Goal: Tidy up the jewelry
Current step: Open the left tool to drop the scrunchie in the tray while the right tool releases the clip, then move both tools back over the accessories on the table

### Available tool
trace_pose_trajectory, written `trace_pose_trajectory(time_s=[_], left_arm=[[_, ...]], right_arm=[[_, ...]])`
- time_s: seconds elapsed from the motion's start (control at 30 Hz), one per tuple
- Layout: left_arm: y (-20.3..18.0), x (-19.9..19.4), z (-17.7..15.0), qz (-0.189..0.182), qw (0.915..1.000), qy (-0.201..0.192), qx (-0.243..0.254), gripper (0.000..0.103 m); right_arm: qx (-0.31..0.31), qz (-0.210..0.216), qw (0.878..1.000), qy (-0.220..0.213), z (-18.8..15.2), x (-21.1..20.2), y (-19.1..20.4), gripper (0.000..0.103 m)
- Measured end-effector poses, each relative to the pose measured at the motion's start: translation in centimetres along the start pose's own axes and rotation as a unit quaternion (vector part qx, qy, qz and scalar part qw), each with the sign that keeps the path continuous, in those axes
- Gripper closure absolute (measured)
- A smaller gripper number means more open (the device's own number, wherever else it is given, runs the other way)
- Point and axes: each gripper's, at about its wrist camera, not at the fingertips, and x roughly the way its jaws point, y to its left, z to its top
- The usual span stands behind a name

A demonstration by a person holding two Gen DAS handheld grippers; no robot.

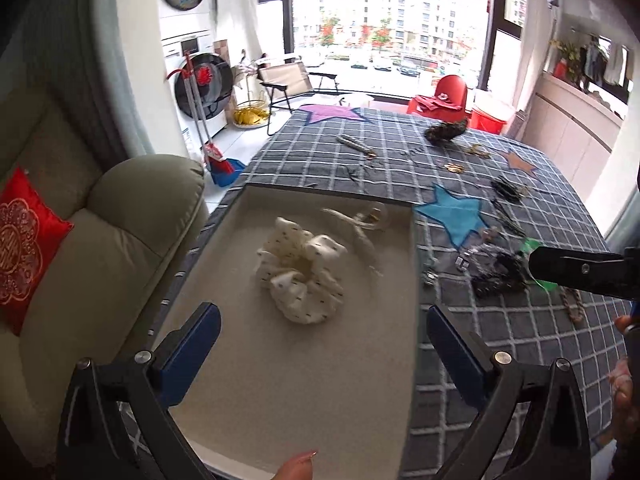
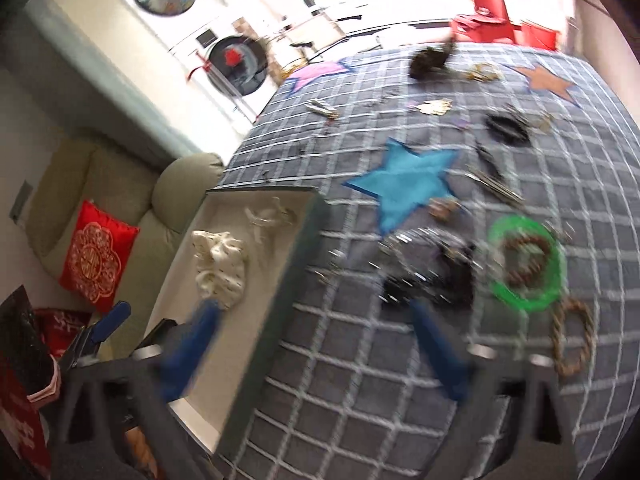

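Note:
A shallow beige-lined tray (image 1: 248,360) (image 2: 236,360) lies on the grey checked tablecloth. In it are a white dotted scrunchie (image 1: 302,270) (image 2: 218,266) and a pale clip with ribbon (image 1: 362,222) (image 2: 270,216). My left gripper (image 1: 324,340) is open and empty, over the tray near the scrunchie. My right gripper (image 2: 316,344) is open and empty, over the tray's right edge; the right wrist view is blurred. To its right lie a black sequinned hair piece (image 2: 428,280) (image 1: 498,276), a green ring (image 2: 526,264) and brown braided loops (image 2: 572,336).
More hair clips and ornaments are scattered over the cloth (image 1: 500,360), among them gold pieces (image 1: 454,167), a dark feathery clip (image 1: 444,130) and black combs (image 2: 506,130). A beige sofa with a red cushion (image 1: 24,240) stands left of the table.

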Motion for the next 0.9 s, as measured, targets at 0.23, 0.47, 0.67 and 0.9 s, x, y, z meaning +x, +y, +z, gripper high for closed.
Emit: trace_pose_trajectory(time_s=[0.23,0.47,0.67,0.9], left_arm=[[-4.5,-1.6,-1.4,-0.021,0.9996,0.004,0.017,0.000],[-8.5,-1.3,-2.7,-0.056,0.9973,0.029,0.035,0.000],[-11.1,-0.7,-3.4,-0.067,0.9957,0.043,0.048,0.000],[-12.4,1.0,-2.8,-0.083,0.9940,0.058,0.041,0.000]], right_arm=[[0.041,-0.021,0.998,-0.044,-3.1,-4.7,-5.3,0.000],[0.070,-0.056,0.994,-0.055,-5.8,-8.0,-9.9,0.000],[0.075,-0.115,0.990,-0.026,-7.3,-8.7,-12.6,0.000],[0.076,-0.134,0.988,-0.023,-8.3,-8.9,-14.7,0.000]])
